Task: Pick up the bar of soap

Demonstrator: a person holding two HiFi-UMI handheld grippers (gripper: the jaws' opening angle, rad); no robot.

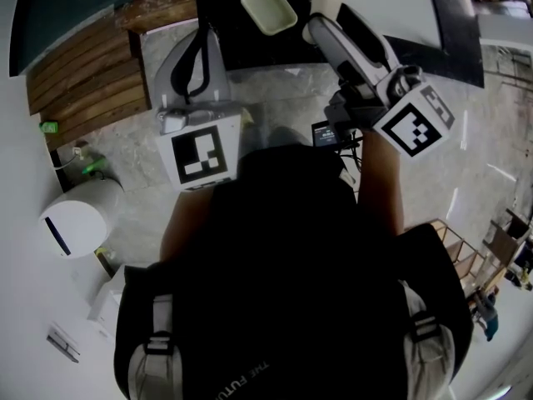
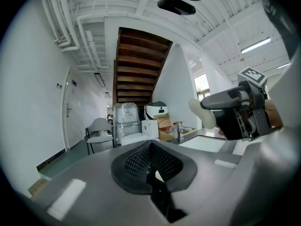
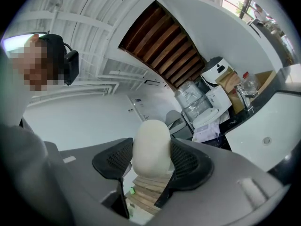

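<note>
Holding gripper: you are clamping the bar of soap (image 3: 151,147) in the right gripper (image 3: 151,167). Its jaws are pressing on two opposite sides of the bar, so they are standing apart only as far as the bar is thick.
Soap place: the bar is sitting deep between the two meshed pads (image 3: 187,160). Its rounded end is sticking out beyond the jaw tips, and nothing is touching it from below.
Reason for this hold: you are probably seating it so deep because a smooth, rounded bar can slide out of a shallow pinch. This is only my judgement.
Soap dish: in the head view the cream dish (image 1: 269,8) is lying empty on the dark counter (image 1: 250,48), near the right jaw tips and on their left side. I am guessing that the bar belongs there.
Resting gripper: you are carrying the left gripper (image 2: 153,169) with its jaws pressed together and nothing between them. It is pointing away, well apart from the soap, so it is not disturbing the lift.
Progress: the bar is hanging free of every surface, so the pick-up is looking done to me.
Risk: if the jaws are loosening or tilting downward, the bar may be slipping forward out of the pads.
</note>
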